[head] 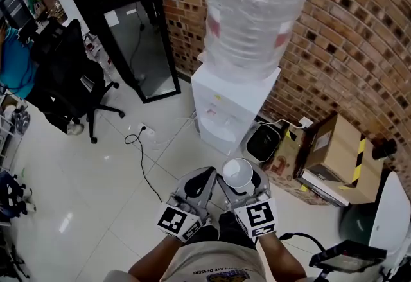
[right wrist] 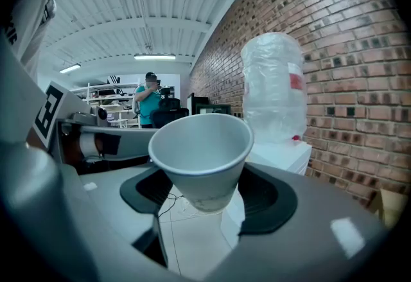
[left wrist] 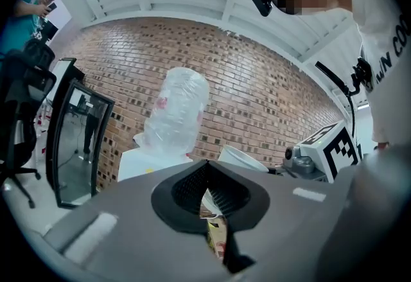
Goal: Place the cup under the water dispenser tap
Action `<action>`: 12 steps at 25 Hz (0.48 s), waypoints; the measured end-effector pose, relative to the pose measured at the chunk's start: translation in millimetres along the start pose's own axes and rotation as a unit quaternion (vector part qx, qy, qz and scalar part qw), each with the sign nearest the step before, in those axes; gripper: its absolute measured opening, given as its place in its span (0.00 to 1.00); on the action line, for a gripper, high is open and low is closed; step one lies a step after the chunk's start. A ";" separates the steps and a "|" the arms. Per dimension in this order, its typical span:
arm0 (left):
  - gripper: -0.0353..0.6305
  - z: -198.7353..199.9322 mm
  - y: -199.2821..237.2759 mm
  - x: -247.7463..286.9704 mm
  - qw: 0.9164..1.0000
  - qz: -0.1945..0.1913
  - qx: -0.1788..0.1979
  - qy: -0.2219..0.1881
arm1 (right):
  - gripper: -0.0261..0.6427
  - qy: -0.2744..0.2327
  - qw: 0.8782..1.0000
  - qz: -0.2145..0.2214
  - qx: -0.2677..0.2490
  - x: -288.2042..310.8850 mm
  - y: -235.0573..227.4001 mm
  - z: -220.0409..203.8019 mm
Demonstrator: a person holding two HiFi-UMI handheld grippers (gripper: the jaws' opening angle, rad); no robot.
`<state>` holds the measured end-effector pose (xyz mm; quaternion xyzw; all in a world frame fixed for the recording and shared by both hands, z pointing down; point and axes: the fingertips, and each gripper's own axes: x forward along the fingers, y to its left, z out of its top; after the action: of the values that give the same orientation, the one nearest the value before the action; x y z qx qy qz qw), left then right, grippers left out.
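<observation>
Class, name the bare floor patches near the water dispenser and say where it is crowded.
Free: white tile floor between the office chair and the water dispenser, crossed by a cable. Crowded: right of the dispenser, a black container and cardboard boxes along the brick wall.

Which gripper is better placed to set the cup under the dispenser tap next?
Right. The right gripper holds the cup upright between its pads, with the water dispenser ahead of it. The left gripper has its jaws together and holds nothing.
</observation>
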<state>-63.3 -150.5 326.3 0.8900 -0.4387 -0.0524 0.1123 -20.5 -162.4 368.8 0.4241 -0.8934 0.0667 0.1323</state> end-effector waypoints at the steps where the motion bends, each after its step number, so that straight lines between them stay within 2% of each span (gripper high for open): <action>1: 0.03 -2.6 1.8 1.7 1.000 0.000 0.001 0.003 | 0.52 0.001 1.000 -0.002 0.001 3.5 -2.6 -2.8; 12: 0.03 -49.2 31.1 21.9 1.000 0.004 0.002 0.021 | 0.52 0.003 0.999 -0.035 0.029 50.8 -33.4 -51.6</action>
<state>-64.4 -178.6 381.8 0.8894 -0.4400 -0.0323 0.1198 -16.1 -209.2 433.2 0.4586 -0.8753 0.0889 0.1252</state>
